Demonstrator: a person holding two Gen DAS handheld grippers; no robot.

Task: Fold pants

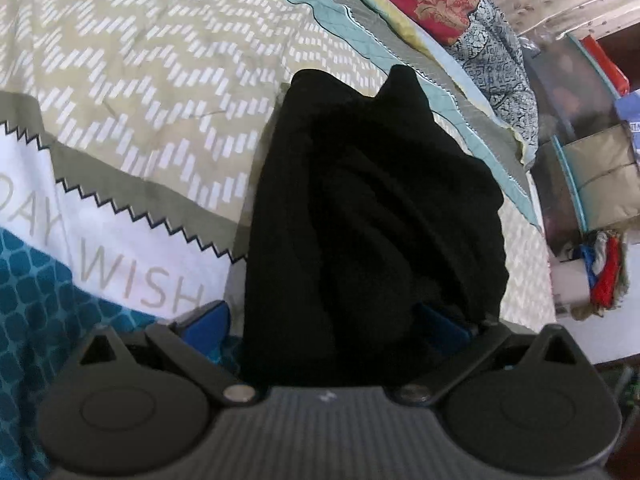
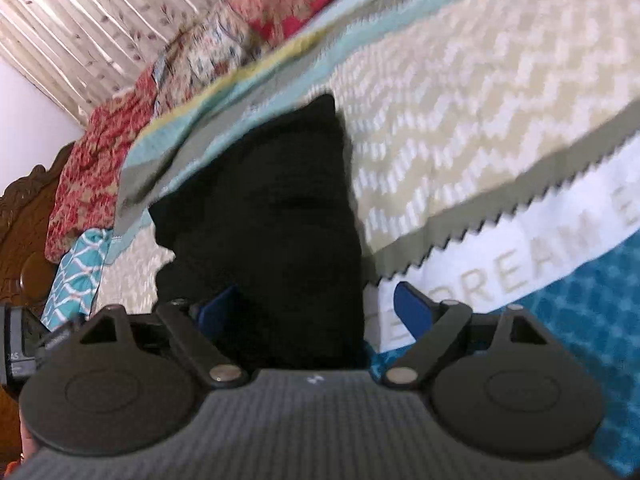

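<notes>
left wrist view: the left gripper (image 1: 326, 322) has a thick bunch of the black pants (image 1: 372, 216) between its blue fingers (image 1: 210, 322), which stand well apart around the cloth; whether they actually press on it i cannot tell. the pants run forward from the gripper across the bedspread (image 1: 160, 80), with pillows (image 1: 436, 4) far ahead to the right.

right wrist view: the right gripper (image 2: 316, 312) is spread, one blue finger against the pants (image 2: 272, 216) on the left, the other standing clear on the right. the cloth lies straight ahead and between the fingers. this view is blurred.

this looks like an early step, gathering one end of the pants. the next move calls for firm pinches on both sides, then a lift to lay the cloth out flat on the bed.
</notes>
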